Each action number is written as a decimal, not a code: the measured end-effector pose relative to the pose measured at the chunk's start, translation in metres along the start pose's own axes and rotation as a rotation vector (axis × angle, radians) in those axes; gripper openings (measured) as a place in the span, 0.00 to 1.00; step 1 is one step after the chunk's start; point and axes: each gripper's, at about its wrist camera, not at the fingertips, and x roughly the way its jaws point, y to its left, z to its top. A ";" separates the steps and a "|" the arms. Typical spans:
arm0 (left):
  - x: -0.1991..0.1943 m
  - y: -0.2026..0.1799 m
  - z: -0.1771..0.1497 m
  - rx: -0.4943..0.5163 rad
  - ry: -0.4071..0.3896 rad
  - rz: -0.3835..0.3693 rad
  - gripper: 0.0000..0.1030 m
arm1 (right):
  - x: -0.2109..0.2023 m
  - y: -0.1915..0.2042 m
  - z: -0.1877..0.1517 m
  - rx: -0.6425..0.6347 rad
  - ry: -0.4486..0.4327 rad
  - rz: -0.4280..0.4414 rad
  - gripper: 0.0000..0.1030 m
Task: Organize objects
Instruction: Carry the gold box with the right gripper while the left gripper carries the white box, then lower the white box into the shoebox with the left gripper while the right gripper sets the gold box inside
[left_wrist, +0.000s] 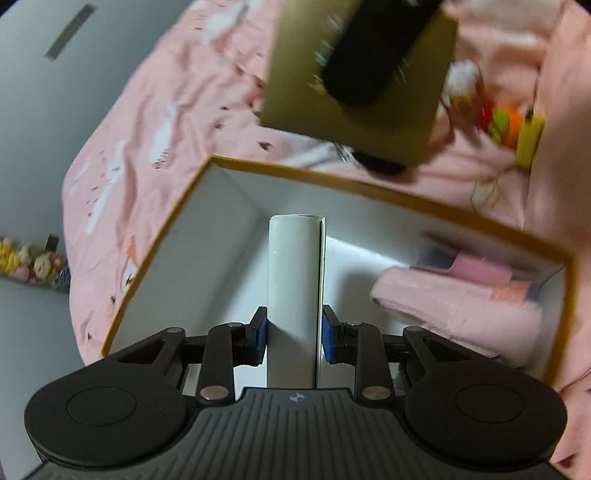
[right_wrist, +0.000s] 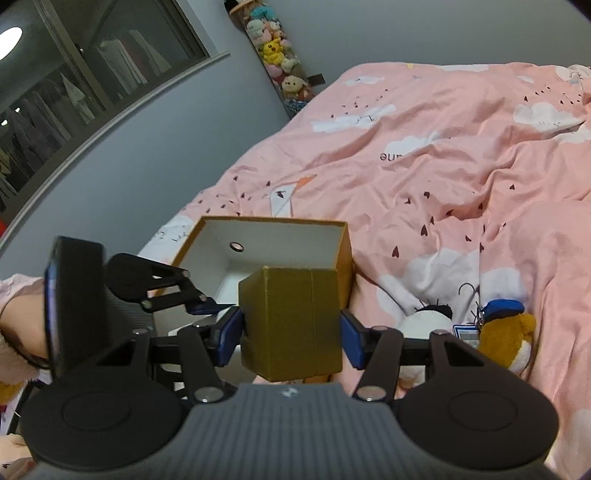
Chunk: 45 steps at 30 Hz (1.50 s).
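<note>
Gold small box (right_wrist: 291, 325) clamped in right hand-held gripper (right_wrist: 291, 332) above storage box (right_wrist: 343, 266); left hand-held gripper (left_wrist: 293, 332) pinches white box (left_wrist: 293, 288).

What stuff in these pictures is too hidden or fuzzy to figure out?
- Pink things in the big box, left wrist view: blurred, so what they are is unclear.
- Colourful toys on the bed, left wrist view: blurred, partly behind the small gold box.
- White plush, right wrist view: mostly hidden by the right gripper.
</note>
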 end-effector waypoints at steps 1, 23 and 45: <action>0.004 -0.001 0.002 0.023 0.005 -0.005 0.32 | 0.002 0.000 0.000 -0.003 0.003 -0.007 0.56; 0.041 -0.019 -0.004 0.224 0.029 -0.093 0.41 | 0.042 0.008 0.003 -0.081 0.089 -0.134 0.57; -0.056 0.052 -0.041 -0.468 -0.090 -0.014 0.45 | 0.040 0.033 -0.002 -0.082 0.114 -0.032 0.56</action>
